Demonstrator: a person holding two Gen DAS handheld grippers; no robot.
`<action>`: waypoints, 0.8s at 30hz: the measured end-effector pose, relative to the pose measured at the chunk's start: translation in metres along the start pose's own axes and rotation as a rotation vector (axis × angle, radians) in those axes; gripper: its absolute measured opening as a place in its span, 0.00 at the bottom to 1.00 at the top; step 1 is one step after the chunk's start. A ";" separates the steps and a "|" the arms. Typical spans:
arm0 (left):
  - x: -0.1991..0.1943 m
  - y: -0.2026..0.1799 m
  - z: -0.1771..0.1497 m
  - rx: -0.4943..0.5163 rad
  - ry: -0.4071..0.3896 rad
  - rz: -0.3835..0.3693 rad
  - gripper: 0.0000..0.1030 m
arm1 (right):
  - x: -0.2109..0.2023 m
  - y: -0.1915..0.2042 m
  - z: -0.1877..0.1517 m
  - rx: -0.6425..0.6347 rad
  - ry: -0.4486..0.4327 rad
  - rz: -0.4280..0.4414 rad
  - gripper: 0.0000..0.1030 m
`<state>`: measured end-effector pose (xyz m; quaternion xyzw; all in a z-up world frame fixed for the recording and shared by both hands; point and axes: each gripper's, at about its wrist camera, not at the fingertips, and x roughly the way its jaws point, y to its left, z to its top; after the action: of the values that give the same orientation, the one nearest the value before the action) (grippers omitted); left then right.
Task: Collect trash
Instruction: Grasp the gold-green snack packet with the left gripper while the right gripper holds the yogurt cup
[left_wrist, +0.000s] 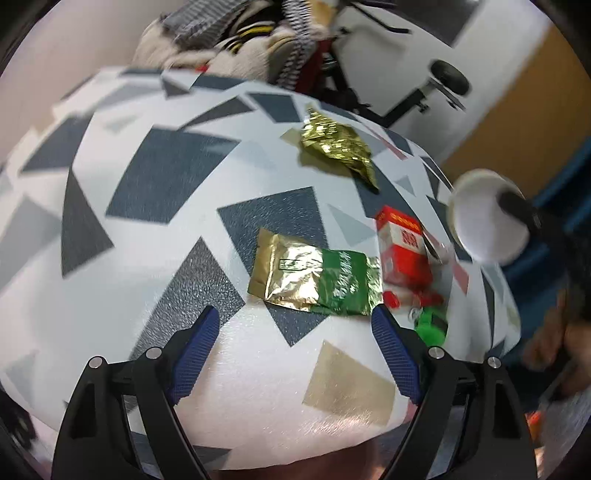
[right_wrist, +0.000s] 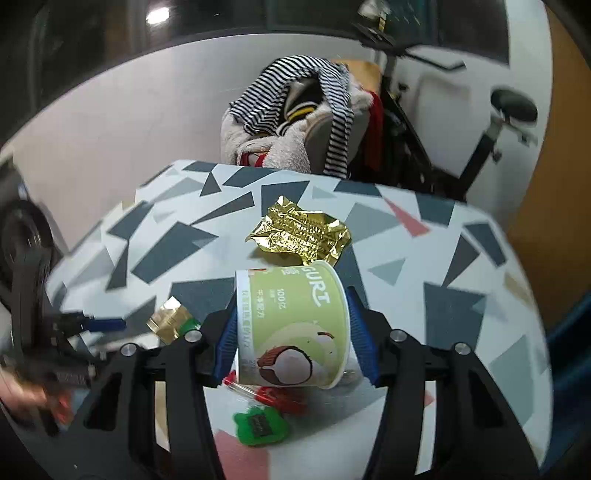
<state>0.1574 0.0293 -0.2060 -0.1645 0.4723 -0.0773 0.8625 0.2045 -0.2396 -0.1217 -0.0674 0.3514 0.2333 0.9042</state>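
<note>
So the left gripper (left_wrist: 291, 325) is spread wide with nothing in it, hanging over the patterned table (left_wrist: 155, 229). The flat gold-and-green foil packet (left_wrist: 314, 280) lies just ahead of its fingertips, a bit toward the right finger, long axis running across the gap between the jaws. The right gripper (right_wrist: 291, 328) is busy, clamped on the pale green paper yogurt cup (right_wrist: 295, 325) held on its side. Left hand's clearly nearer, so that packet looks like its next grab.

Readable only on the green yogurt cup (right_wrist: 291, 325), sideways: "GURT" in white, with "100" beside it.
</note>
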 end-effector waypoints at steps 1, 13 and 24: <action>0.003 0.003 0.001 -0.033 0.009 -0.003 0.79 | -0.001 0.002 -0.003 -0.021 -0.005 -0.001 0.53; 0.026 0.035 0.019 -0.206 -0.008 -0.057 0.43 | -0.001 0.000 -0.010 -0.026 -0.006 0.031 0.53; 0.012 0.024 0.022 -0.102 -0.059 -0.071 0.01 | -0.005 0.001 -0.020 -0.008 -0.003 0.034 0.53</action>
<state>0.1820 0.0528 -0.2133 -0.2272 0.4441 -0.0787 0.8631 0.1883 -0.2468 -0.1333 -0.0644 0.3504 0.2502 0.9003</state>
